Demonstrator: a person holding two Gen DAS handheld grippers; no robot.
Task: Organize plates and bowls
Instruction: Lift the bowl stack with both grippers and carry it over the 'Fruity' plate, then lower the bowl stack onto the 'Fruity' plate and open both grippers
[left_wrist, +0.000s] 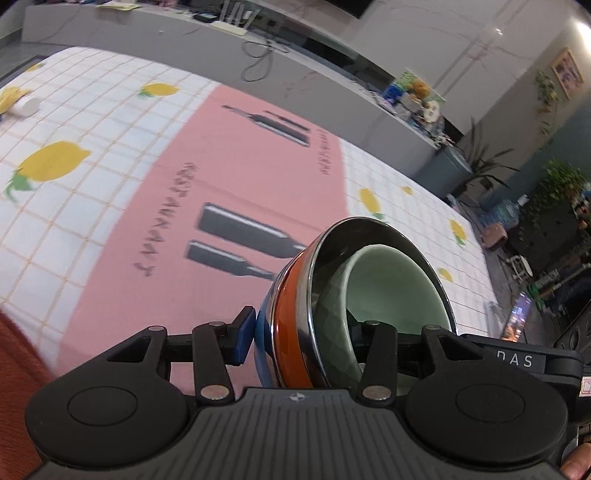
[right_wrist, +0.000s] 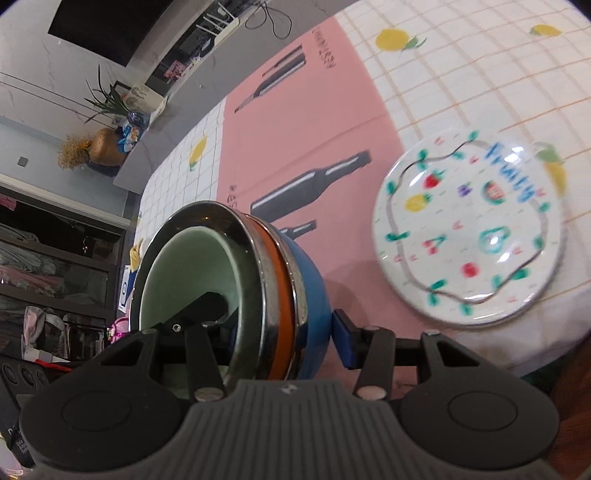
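above the tabletop (left_wrist: 110, 221), with its lemon-check cloth and pink bottle mat (left_wrist: 221, 166), a nest of three bowls hangs tipped on its side between two tools. going left to right, the left tool (left_wrist: 303, 336) pinches one side of the stack, one blue pad against the blue bowl (left_wrist: 264, 332) outside and the other finger inside the pale green bowl (left_wrist: 388, 280). the orange bowl (left_wrist: 290, 314) sits sandwiched between them. the right tool (right_wrist: 280, 325) clamps the opposite wall the same way. two grips likely keep the heavy nest from slipping apart. farthest right, a fruit-patterned plate (right_wrist: 469, 236) rests on the cloth, well apart from both tools, probably where the stack belongs.
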